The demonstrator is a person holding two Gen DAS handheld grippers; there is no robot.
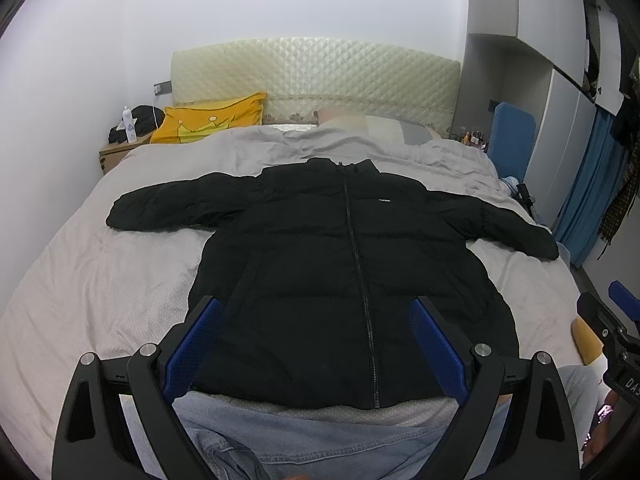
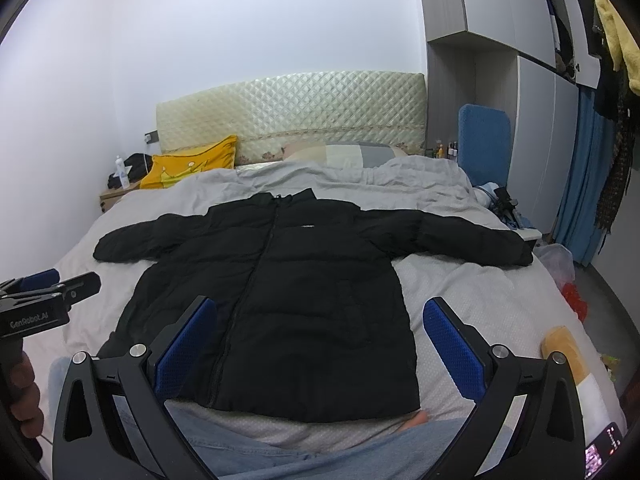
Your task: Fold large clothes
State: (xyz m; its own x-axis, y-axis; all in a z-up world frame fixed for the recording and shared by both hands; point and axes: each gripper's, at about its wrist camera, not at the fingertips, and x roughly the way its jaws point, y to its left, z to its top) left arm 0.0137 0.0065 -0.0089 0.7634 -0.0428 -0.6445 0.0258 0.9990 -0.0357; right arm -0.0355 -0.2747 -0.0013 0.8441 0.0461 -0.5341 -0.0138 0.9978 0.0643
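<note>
One black jacket lies flat, collar toward headboard.

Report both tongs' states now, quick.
Left tongs: open, empty, above the black puffer jacket.
Right tongs: open, empty.

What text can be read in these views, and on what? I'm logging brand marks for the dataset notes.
"GenRobot.AI": on the left gripper body, in the right wrist view.
"DAS": cut-off letters on the right gripper body, in the left wrist view.
Small white chest label on the jacket: too small to read.
Phone screen at the lower right: blurred, unreadable.
</note>
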